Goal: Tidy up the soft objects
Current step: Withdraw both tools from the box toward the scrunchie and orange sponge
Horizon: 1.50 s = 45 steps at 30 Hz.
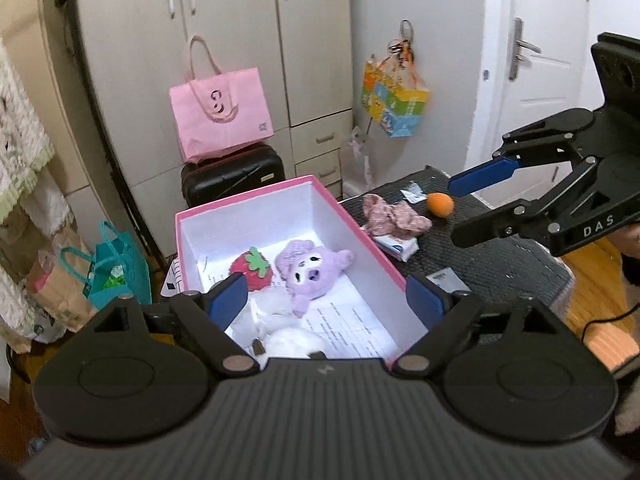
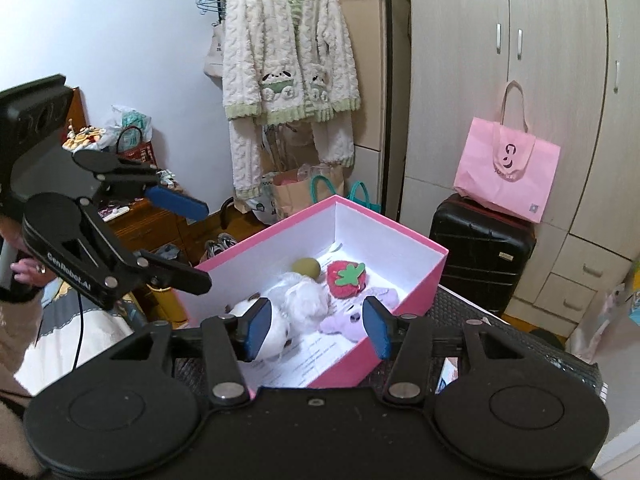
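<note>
A pink box (image 1: 352, 216) (image 2: 404, 236) with a white inside stands on a dark mat. In it lie a red strawberry plush (image 1: 253, 271) (image 2: 346, 276), a purple plush (image 1: 308, 270) (image 2: 346, 320), white plush toys (image 1: 292, 340) (image 2: 300, 300) and an olive ball (image 2: 306, 267). On the mat to the right lie a pink floral cloth (image 1: 394, 216) and an orange ball (image 1: 440, 204). My left gripper (image 1: 326, 300) (image 2: 200, 246) is open and empty over the box. My right gripper (image 2: 318, 330) (image 1: 456, 208) is open and empty, near the orange ball.
A tissue packet (image 1: 398, 245) lies by the cloth on the dark mat (image 1: 500, 272). A black suitcase (image 1: 232, 178) with a pink bag (image 1: 222, 114) stands behind the box. Paper bags (image 1: 100, 276) stand on the floor at left. A cardigan (image 2: 288, 60) hangs by the wardrobe.
</note>
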Available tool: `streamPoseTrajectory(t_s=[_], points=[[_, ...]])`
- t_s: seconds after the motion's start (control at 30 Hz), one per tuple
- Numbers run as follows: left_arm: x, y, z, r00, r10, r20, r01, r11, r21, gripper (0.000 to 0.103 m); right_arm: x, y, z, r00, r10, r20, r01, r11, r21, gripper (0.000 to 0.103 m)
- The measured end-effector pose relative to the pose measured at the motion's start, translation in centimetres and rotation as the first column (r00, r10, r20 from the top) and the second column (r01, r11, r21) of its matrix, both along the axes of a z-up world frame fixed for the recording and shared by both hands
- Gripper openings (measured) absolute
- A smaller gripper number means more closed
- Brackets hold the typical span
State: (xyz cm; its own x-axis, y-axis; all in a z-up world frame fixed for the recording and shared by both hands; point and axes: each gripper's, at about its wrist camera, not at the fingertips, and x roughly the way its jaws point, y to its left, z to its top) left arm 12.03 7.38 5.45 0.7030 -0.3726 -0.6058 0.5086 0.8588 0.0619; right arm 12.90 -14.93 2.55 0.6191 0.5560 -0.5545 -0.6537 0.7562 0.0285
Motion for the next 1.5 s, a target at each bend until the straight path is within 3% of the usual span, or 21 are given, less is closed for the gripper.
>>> streamPoseTrajectory(t_s=[0.17,0.3,0.4,0.53,0.7,0.83,1.07,1.27,1.5], points=[[-2.9,-1.2,0.2,0.999,-0.021,0.047,0.018,0.998,0.060,0.090,-2.8,-1.2,0.2,1.000,0.000,0.013,0.000,1.000,0.009,0.060],[-4.5,-2.2,0.2,0.998,-0.049,0.048,0.045,0.996,0.073,0.093,-4.9,-2.5,0.2,0.999,-0.015,0.038,0.014,1.000,0.007,0.074],[-5.6,-3.1,-0.1,0.996,-0.073,0.045,0.070,0.995,0.076,0.094,-6.2,-3.4,0.0,0.998,-0.039,0.058,0.040,0.999,-0.012,0.075],[-6.4,-5.2,-0.8,0.993,-0.118,0.025,0.115,0.988,0.102,0.095,-7.7,-5.0,-0.2,0.994,-0.065,0.089,0.067,0.998,-0.020,0.081],[-6.0,-8.8,-2.7,0.983,-0.173,-0.058,0.179,0.976,0.124,0.095,-8.3,-6.9,-1.5,0.989,-0.121,0.084,0.124,0.992,-0.034,0.084],[-5.5,-10.6,-3.9,0.976,-0.191,-0.107,0.201,0.975,0.096,0.095,-8.0,-8.7,-3.0,0.983,-0.175,0.048,0.176,0.984,-0.016,0.084],[-4.2,-13.4,-5.4,0.977,-0.169,-0.131,0.186,0.974,0.126,0.095,-7.1,-12.4,-6.2,0.966,-0.259,0.006,0.260,0.966,-0.013,0.084],[-3.4,-15.4,-6.7,0.986,-0.154,-0.071,0.163,0.977,0.141,0.095,-4.9,-14.8,-9.4,0.961,-0.276,-0.014,0.277,0.960,0.046,0.085],[-2.0,-17.4,-7.6,0.993,-0.118,0.007,0.116,0.988,0.105,0.095,-1.7,-17.4,-13.3,0.941,-0.336,-0.021,0.337,0.936,0.100,0.085]])
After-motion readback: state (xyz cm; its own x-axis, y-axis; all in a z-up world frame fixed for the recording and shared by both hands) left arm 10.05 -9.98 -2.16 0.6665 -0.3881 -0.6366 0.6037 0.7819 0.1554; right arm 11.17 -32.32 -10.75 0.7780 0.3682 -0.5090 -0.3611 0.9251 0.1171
